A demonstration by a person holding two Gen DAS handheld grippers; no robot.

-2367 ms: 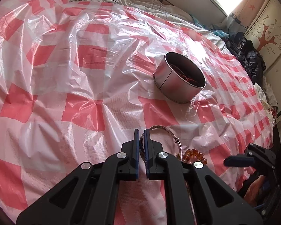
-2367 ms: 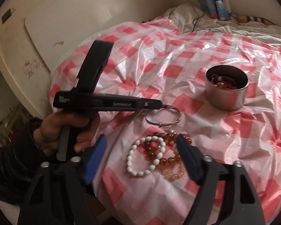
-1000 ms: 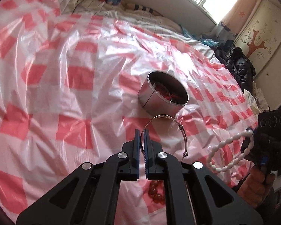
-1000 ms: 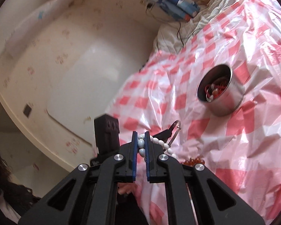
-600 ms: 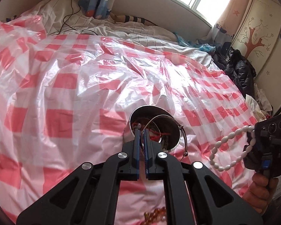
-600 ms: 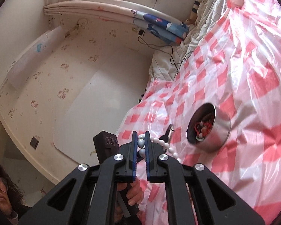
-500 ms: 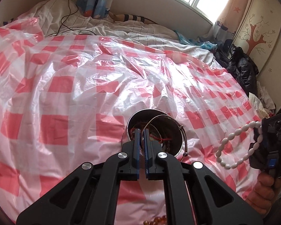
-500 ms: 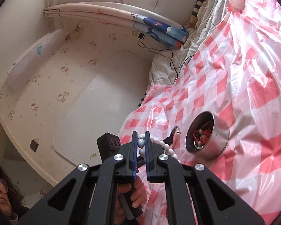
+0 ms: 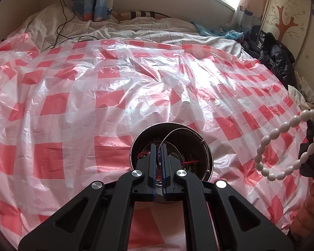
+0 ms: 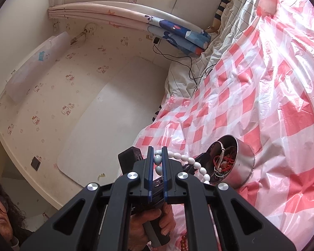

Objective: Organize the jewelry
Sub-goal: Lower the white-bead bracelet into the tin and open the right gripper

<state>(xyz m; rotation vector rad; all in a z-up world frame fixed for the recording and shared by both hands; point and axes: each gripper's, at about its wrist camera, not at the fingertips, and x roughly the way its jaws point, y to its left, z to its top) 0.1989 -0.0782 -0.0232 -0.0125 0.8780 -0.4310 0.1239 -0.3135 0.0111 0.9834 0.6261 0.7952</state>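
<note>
A round metal tin stands on the red-and-white checked plastic sheet; it also shows in the right wrist view with red string and beads inside. My left gripper is over the tin's mouth, its jaws slightly apart, with the thin silver bangle hanging into the tin by its right finger. My right gripper is shut on a white bead bracelet, held in the air to the right of the tin; the bracelet also shows in the left wrist view.
The checked sheet covers a bed with rumpled white bedding and a black cable at the back. Dark clothes lie at the right edge. Amber beads lie near the front edge.
My left gripper has carried the silver bangle from the sheet up over the tin and lowered it in; its jaws have parted a little. My right gripper picked up the white bracelet and lifted it.
</note>
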